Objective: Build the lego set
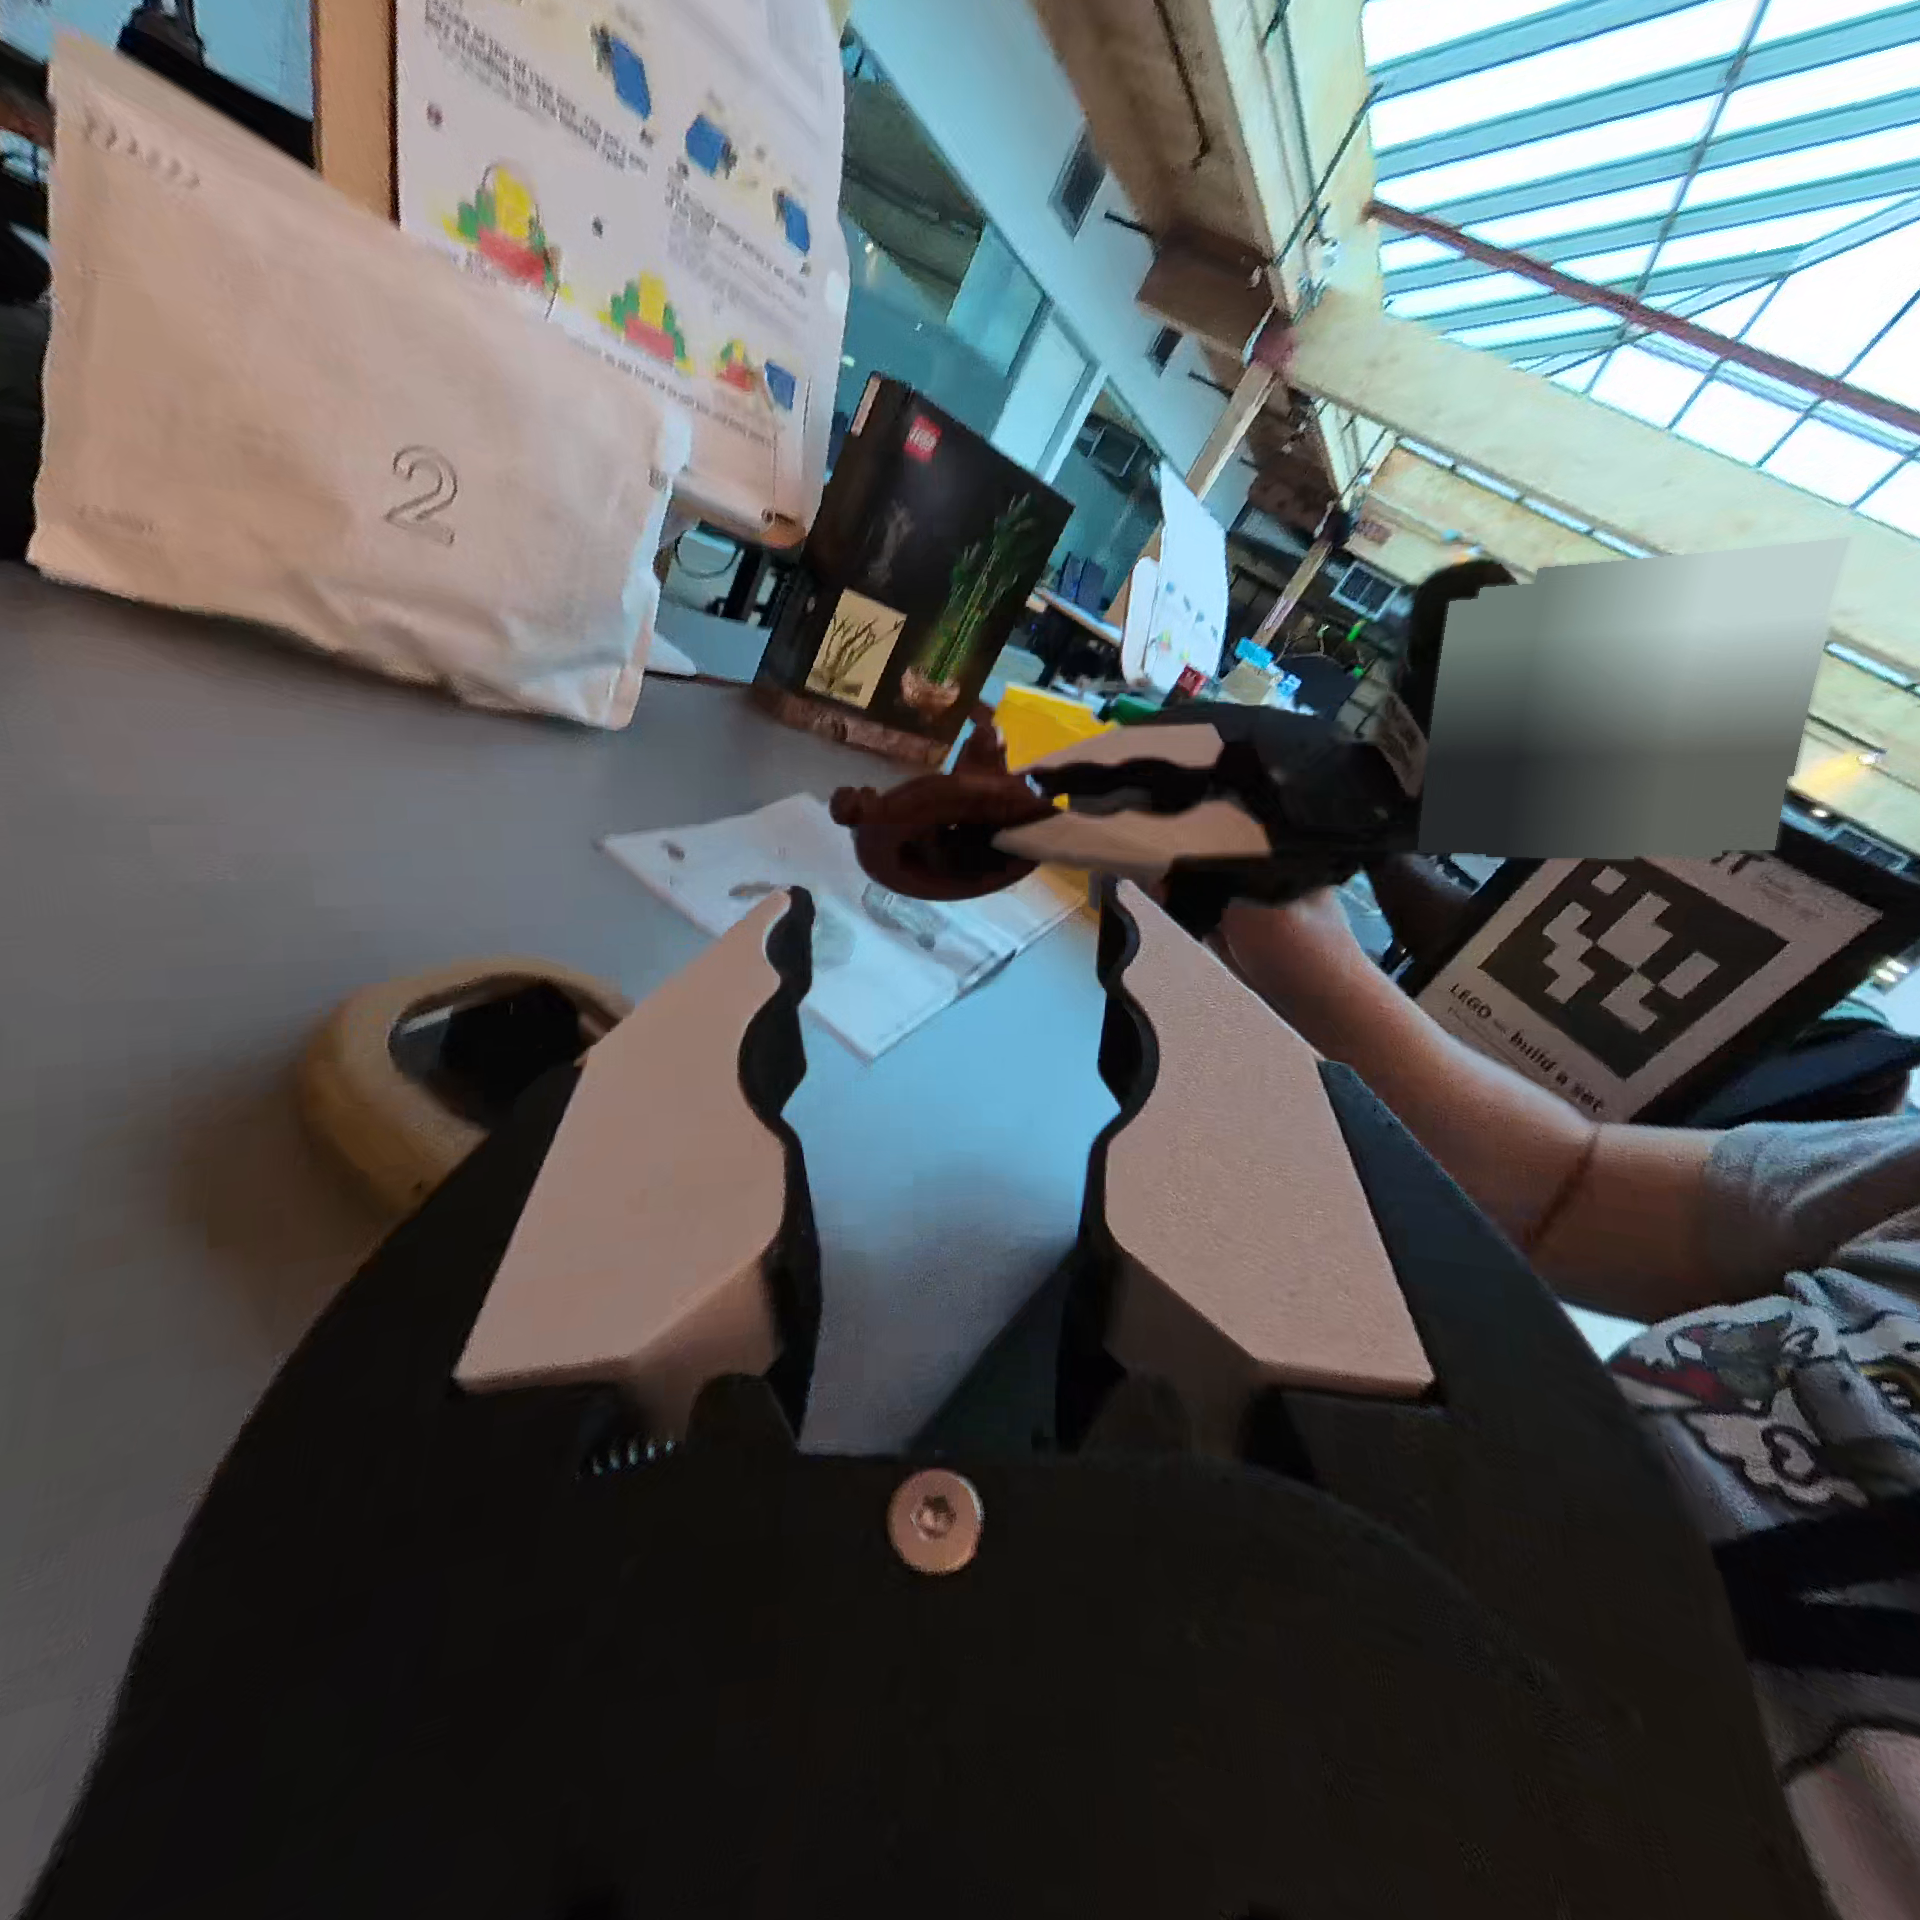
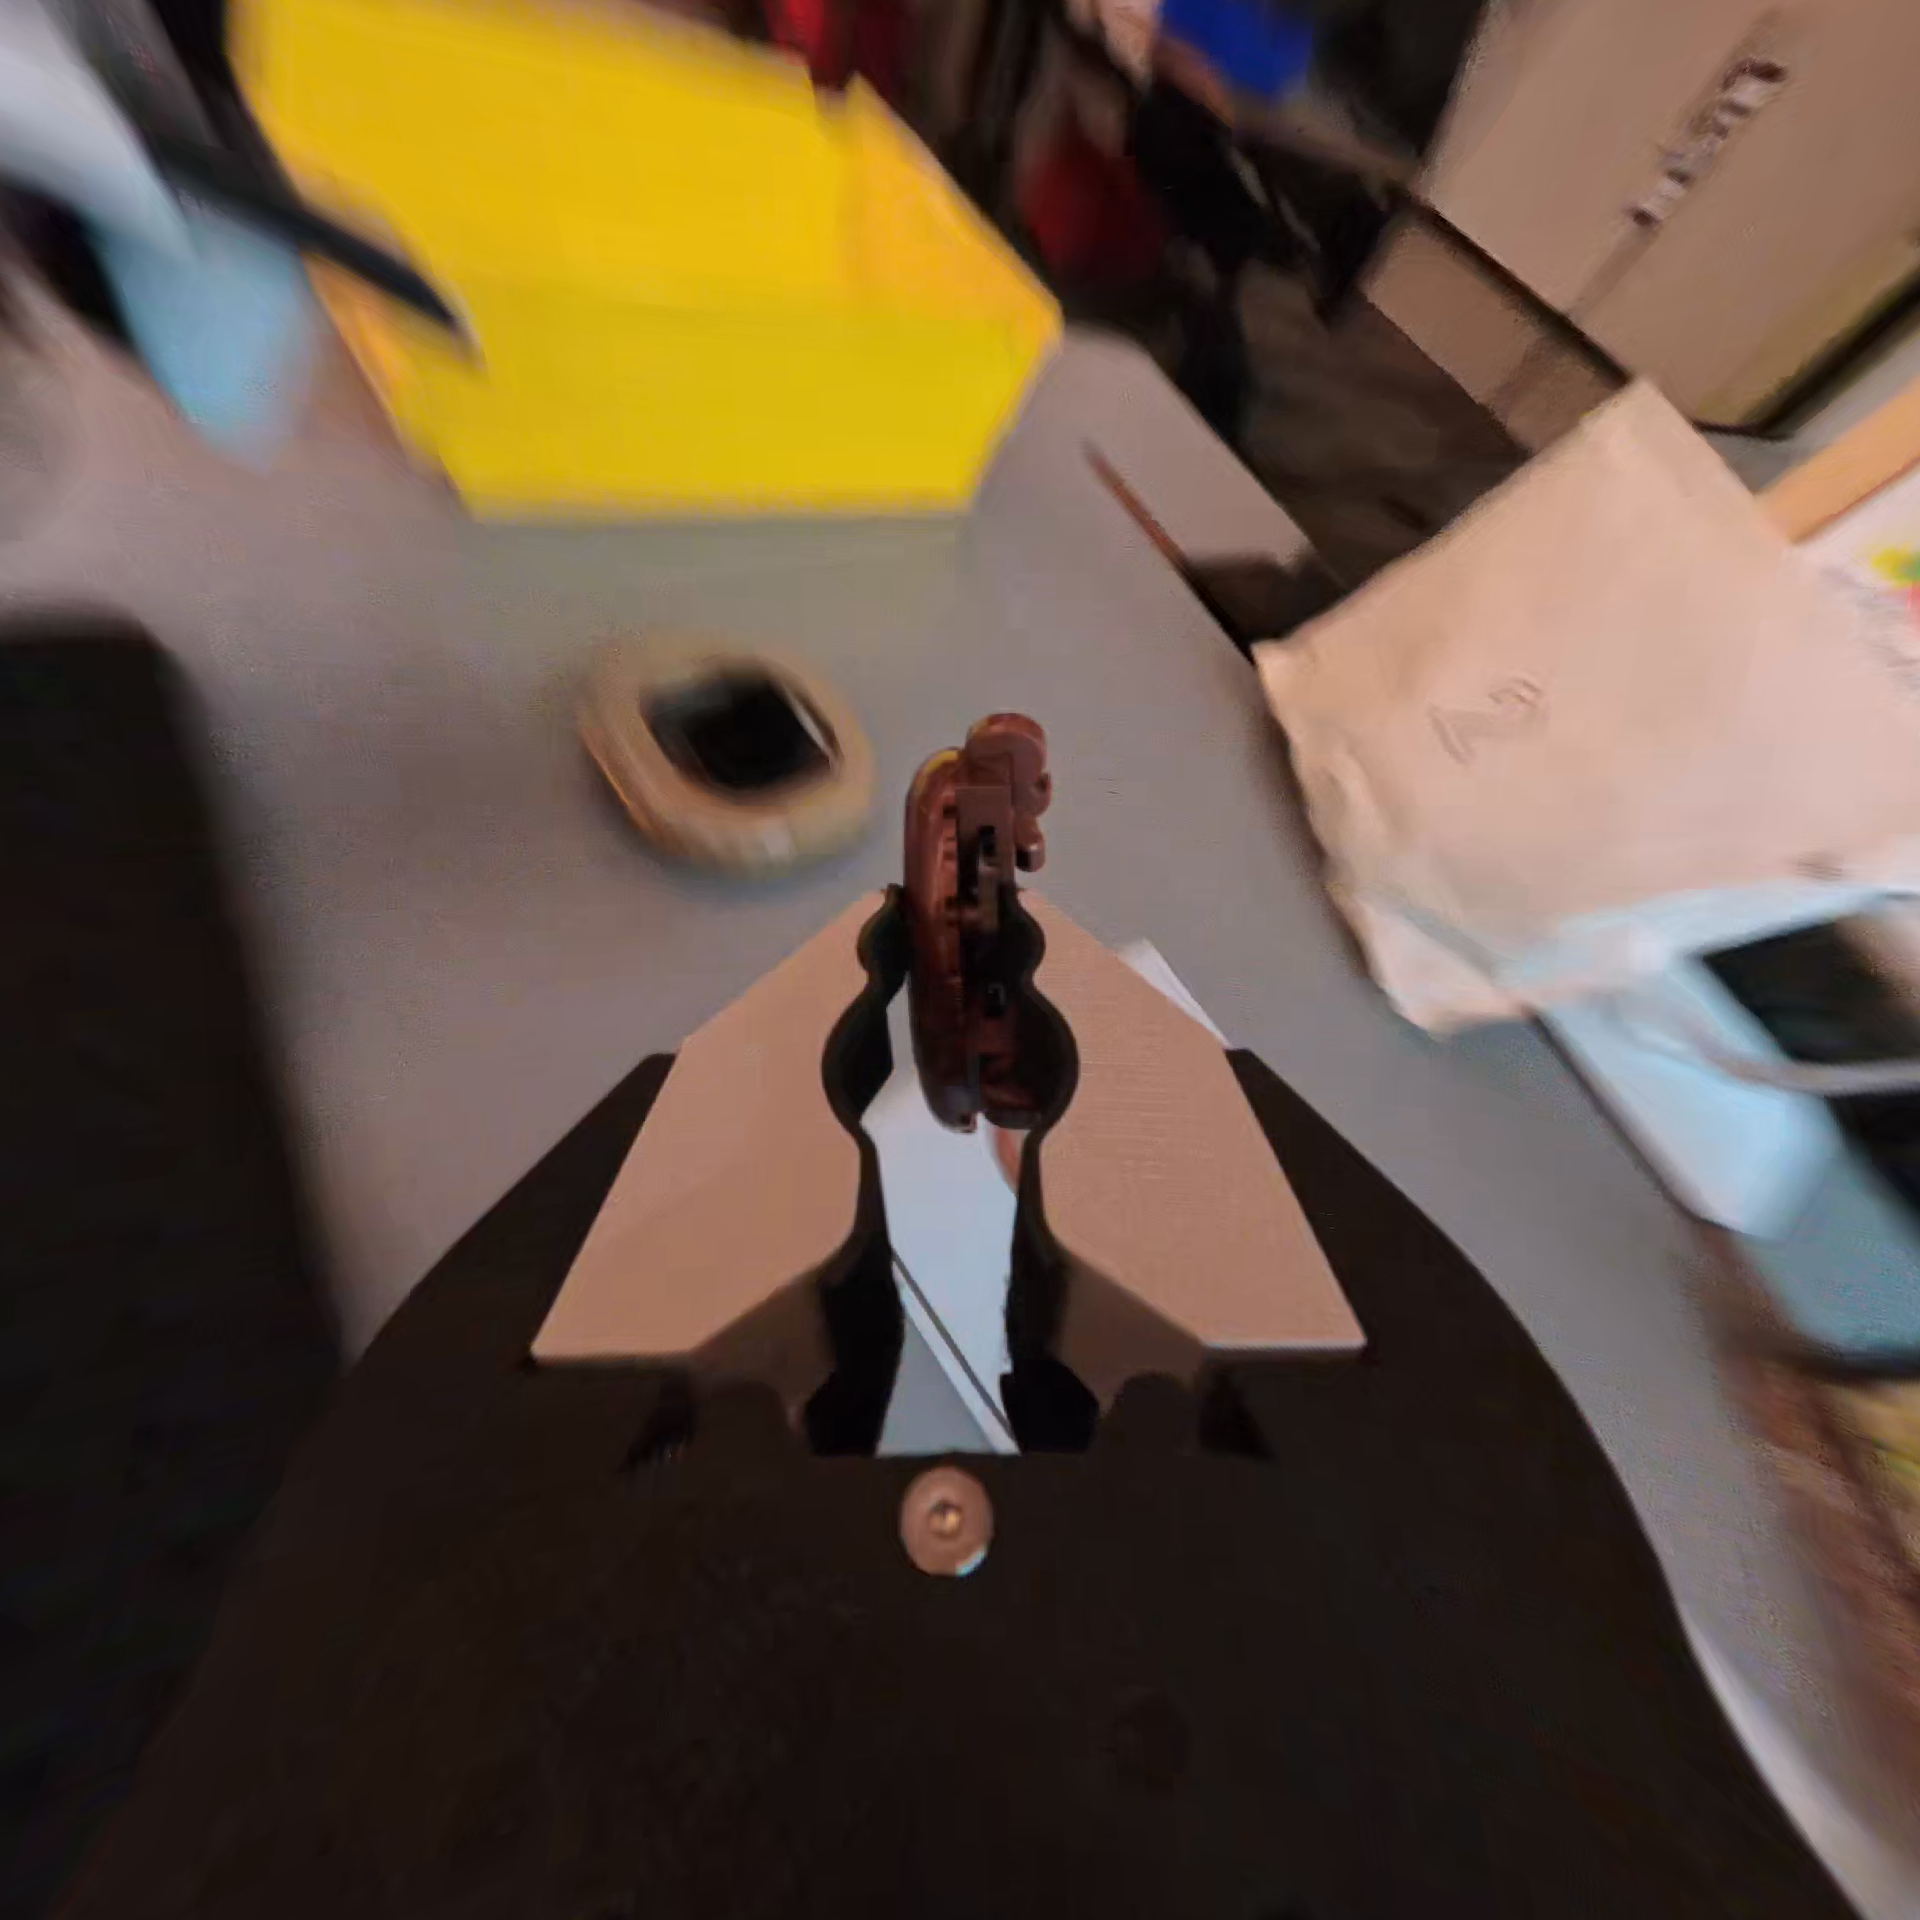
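My right gripper [image 2: 956, 914] is shut on a brown lego assembly [image 2: 971, 914], held edge-on above the grey table [image 2: 416, 935]. In the left wrist view that same gripper [image 1: 1013, 816] comes in from the right and holds the brown assembly [image 1: 935, 831] in the air, just beyond my left fingertips. My left gripper [image 1: 951, 899] is open and empty, its jaws wide apart, pointing at the assembly. An open instruction booklet [image 1: 831, 914] lies on the table under both grippers.
A white paper bag [image 1: 332, 447] stands at the far left, with a printed sheet behind it and the dark lego box [image 1: 914, 561] beside it. A yellow bin [image 2: 675, 291] sits farther off. A round cable hole [image 2: 727, 769] is in the table. A person's forearm [image 1: 1455, 1091] is at the right. One gripper's finger ends stand about 15 cm off the other's.
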A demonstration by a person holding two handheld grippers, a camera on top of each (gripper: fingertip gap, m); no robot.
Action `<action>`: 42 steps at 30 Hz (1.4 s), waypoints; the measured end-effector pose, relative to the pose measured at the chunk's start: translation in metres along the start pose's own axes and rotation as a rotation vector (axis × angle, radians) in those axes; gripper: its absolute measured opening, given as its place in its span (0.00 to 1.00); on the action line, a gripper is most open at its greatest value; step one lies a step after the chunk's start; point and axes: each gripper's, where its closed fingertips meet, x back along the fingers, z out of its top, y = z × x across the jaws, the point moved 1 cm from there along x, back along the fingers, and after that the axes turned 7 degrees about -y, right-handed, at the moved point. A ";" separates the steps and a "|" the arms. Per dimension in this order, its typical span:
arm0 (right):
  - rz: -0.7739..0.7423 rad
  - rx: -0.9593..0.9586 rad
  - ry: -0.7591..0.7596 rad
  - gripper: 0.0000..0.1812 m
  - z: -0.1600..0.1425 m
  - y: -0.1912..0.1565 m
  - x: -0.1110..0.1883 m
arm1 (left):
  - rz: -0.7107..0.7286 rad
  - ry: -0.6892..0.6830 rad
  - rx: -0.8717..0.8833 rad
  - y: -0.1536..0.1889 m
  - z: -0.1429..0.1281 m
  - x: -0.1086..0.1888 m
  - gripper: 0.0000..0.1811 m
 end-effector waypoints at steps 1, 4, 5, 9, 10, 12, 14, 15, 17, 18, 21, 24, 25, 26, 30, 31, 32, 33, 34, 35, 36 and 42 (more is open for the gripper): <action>-0.102 0.132 -0.103 0.08 -0.019 -0.004 -0.004 | 0.023 -0.017 0.005 -0.002 -0.006 0.003 0.29; -0.368 0.469 -0.297 0.08 -0.050 -0.006 -0.011 | 0.055 -0.043 0.008 -0.004 -0.016 0.006 0.29; -0.439 0.540 -0.347 0.09 -0.058 -0.003 -0.014 | 0.041 -0.045 0.014 -0.002 -0.018 0.005 0.28; -0.523 0.652 -0.490 0.09 -0.090 0.002 -0.028 | -0.033 -0.060 0.073 0.010 -0.024 0.001 0.28; -0.531 0.678 -0.507 0.09 -0.093 0.002 -0.031 | -0.049 -0.062 0.082 0.013 -0.025 0.000 0.27; -0.481 0.680 -0.519 0.09 -0.097 -0.007 -0.036 | -0.047 -0.078 0.085 0.014 -0.029 0.000 0.27; -0.433 0.654 -0.578 0.12 -0.105 -0.013 -0.039 | -0.041 -0.086 0.076 0.015 -0.030 0.002 0.27; -0.422 0.655 -0.591 0.13 -0.106 -0.014 -0.039 | -0.035 -0.083 0.075 0.015 -0.030 0.003 0.27; -0.360 0.627 -0.599 0.14 -0.109 -0.021 -0.040 | -0.033 -0.073 0.082 0.014 -0.029 0.007 0.27; -0.326 0.599 -0.601 0.15 -0.109 -0.025 -0.039 | -0.034 -0.070 0.088 0.013 -0.029 0.009 0.27; -0.184 0.552 -0.567 0.20 -0.101 -0.040 -0.034 | -0.019 -0.069 0.099 0.011 -0.031 0.018 0.27; 0.069 0.419 -0.461 0.26 -0.080 -0.063 -0.028 | 0.010 -0.056 0.097 0.009 -0.033 0.029 0.27; 0.189 0.347 -0.387 0.30 -0.065 -0.073 -0.027 | 0.023 -0.049 0.094 0.008 -0.033 0.033 0.28; 0.311 0.268 -0.271 0.37 -0.041 -0.082 -0.028 | 0.033 -0.038 0.090 0.007 -0.032 0.035 0.28; 0.518 0.151 -0.011 0.77 0.026 -0.066 -0.077 | 0.067 -0.036 0.087 -0.002 -0.032 0.036 0.28; 0.554 0.149 -0.068 0.81 0.025 -0.063 -0.098 | 0.063 -0.045 0.097 -0.002 -0.032 0.034 0.28; 0.596 0.147 -0.126 0.81 0.021 -0.064 -0.116 | 0.055 -0.046 0.106 -0.001 -0.032 0.034 0.28; 0.645 0.151 -0.176 0.82 0.017 -0.070 -0.128 | 0.057 -0.040 0.114 0.000 -0.031 0.034 0.28; 0.663 0.175 -0.217 0.82 0.014 -0.075 -0.137 | 0.069 -0.035 0.120 -0.001 -0.031 0.036 0.28; 0.645 0.225 -0.261 0.82 0.008 -0.078 -0.146 | 0.085 -0.033 0.119 -0.003 -0.032 0.039 0.28; 0.641 0.274 -0.311 0.81 0.000 -0.081 -0.152 | 0.108 -0.033 0.117 -0.006 -0.034 0.041 0.28; 0.647 0.287 -0.394 0.59 -0.013 -0.087 -0.164 | 0.145 -0.107 0.086 -0.022 -0.049 0.035 0.35</action>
